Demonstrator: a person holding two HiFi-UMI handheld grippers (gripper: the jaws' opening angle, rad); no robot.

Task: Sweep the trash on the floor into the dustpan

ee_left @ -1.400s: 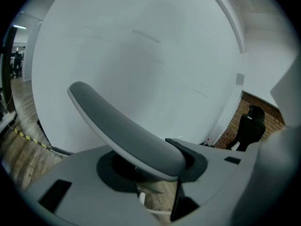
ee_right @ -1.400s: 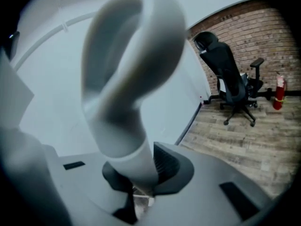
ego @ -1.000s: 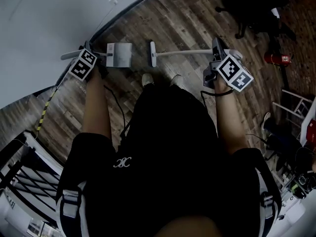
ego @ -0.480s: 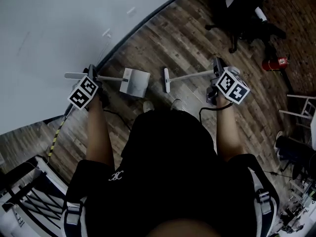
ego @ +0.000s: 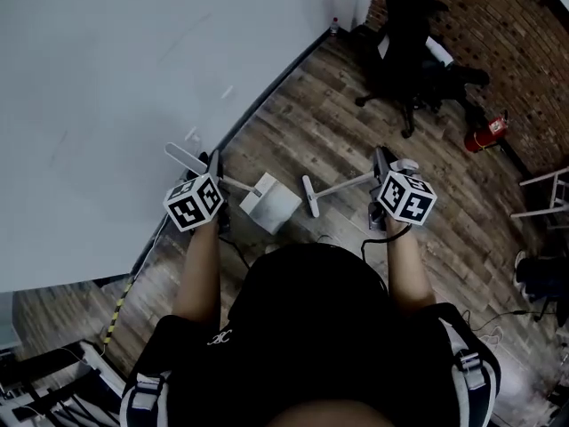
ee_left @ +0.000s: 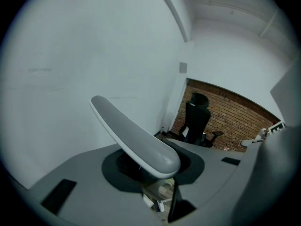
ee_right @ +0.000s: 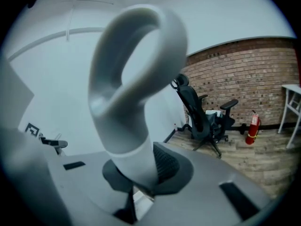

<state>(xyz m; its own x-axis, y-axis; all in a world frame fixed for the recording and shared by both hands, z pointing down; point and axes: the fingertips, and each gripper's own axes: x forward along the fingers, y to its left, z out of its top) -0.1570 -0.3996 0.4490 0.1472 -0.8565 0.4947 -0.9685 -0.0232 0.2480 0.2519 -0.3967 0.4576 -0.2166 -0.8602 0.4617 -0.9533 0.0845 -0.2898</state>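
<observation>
Looming beyond the dustpan (ego: 271,205) are office chair (ego: 406,47) and fire extinguisher (ego: 484,132).

**Smooth plastic tools over grainy wooden boards**

The dustpan (ego: 271,205) and the broom (ego: 309,196) beside it look like pale, smooth, matt plastic. The plank floor (ego: 293,123) under the dustpan shows worn, streaky wood grain. The wall (ego: 107,78) behind the dustpan is flat matt paint, and farther off stands rough red brick (ego: 524,43).
</observation>
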